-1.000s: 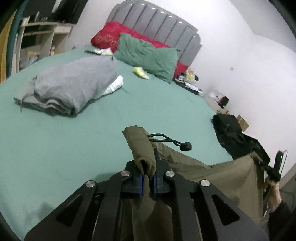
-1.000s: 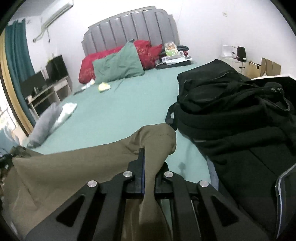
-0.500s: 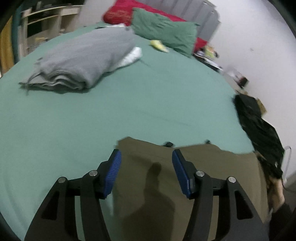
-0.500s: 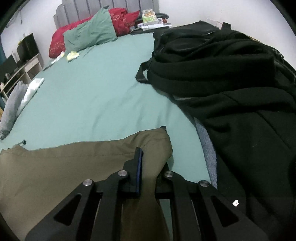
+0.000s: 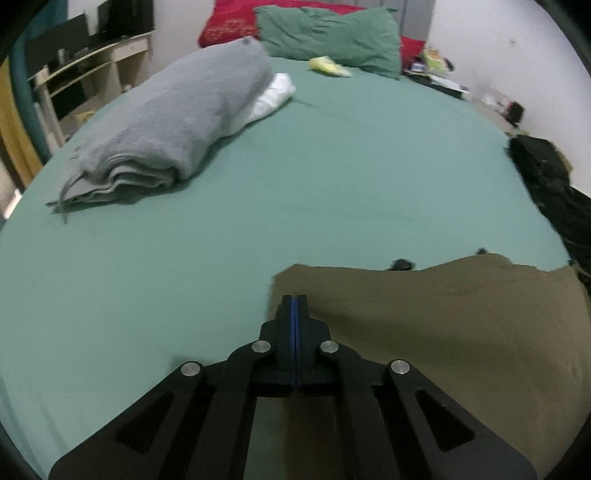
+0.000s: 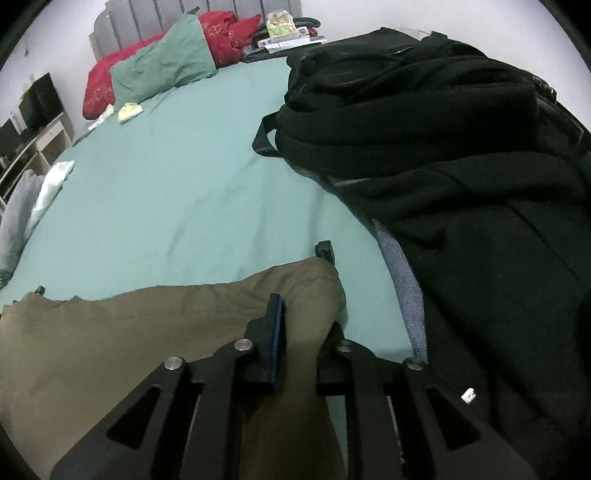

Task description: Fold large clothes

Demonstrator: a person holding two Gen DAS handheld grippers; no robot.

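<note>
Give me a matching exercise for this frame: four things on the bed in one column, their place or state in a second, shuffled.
Things:
1. olive garment
2. grey stack
3. black bag
4. green pillow

States:
A. folded, on the bed's left side
B. propped at the headboard
C. spread flat, one corner pinched by the right gripper
D. on the bed's right edge

Pairs: 1-C, 2-A, 3-D, 4-B

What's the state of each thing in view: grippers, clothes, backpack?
left gripper: fingers shut, empty, over the olive garment
right gripper: shut on the garment's corner
olive garment: spread flat on bed
grey garment: folded
black backpack: lying on bed
</note>
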